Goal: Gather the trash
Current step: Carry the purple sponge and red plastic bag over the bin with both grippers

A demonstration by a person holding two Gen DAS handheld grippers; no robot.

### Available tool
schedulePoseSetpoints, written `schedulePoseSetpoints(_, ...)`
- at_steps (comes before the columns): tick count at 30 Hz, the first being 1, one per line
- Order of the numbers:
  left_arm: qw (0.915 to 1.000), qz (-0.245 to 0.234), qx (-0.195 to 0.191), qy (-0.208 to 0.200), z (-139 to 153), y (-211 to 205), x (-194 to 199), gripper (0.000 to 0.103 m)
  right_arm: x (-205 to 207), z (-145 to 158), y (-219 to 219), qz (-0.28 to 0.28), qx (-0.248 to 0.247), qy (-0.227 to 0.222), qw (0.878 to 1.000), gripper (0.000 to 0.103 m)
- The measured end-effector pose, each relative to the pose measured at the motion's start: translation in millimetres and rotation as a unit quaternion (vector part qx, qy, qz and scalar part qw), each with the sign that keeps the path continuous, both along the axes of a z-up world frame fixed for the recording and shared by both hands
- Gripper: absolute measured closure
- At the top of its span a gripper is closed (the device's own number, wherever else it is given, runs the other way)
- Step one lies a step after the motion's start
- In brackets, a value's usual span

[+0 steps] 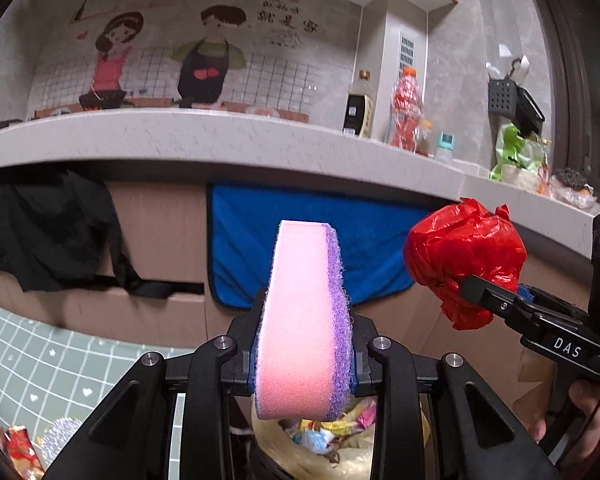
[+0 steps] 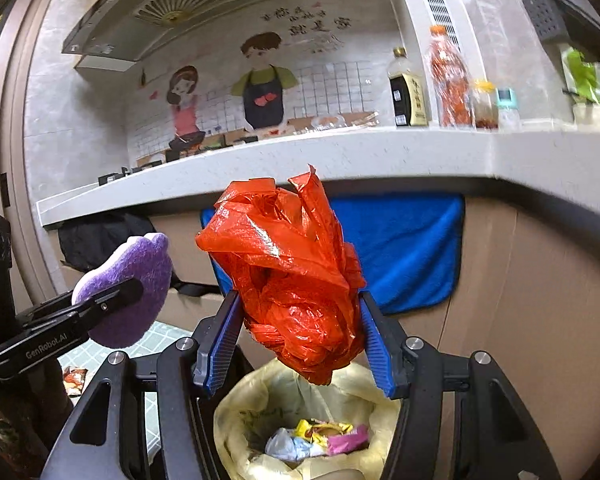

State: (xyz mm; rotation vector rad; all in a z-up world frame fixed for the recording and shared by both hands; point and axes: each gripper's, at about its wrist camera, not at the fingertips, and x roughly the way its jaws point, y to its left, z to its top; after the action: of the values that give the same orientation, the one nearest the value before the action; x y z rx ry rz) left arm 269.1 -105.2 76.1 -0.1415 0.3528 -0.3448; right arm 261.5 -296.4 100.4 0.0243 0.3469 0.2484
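Two loads are hanging over the yellow-lined bin (image 2: pixel 300 420): my left gripper (image 1: pixel 304 344) is pinching a pink-and-purple foam sponge (image 1: pixel 300 320), my right gripper (image 2: pixel 300 336) a crumpled red plastic bag (image 2: pixel 292 276); I'm centring both before releasing.

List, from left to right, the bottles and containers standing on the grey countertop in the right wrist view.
Dark soy-sauce bottle with a gold cap → tall clear plastic bottle with an orange cap and red contents → small jar with a yellow lid → small white bottle with a teal cap.
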Motion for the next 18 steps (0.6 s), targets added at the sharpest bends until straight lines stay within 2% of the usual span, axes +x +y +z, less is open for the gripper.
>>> schedulePoseSetpoints(18,0.9992,0.003,0.01,0.038,-41.4,-9.4,17.4,0.071,22.9,-44.9,-14.9,-0.005,0.019,0.055,0.998,0.049)
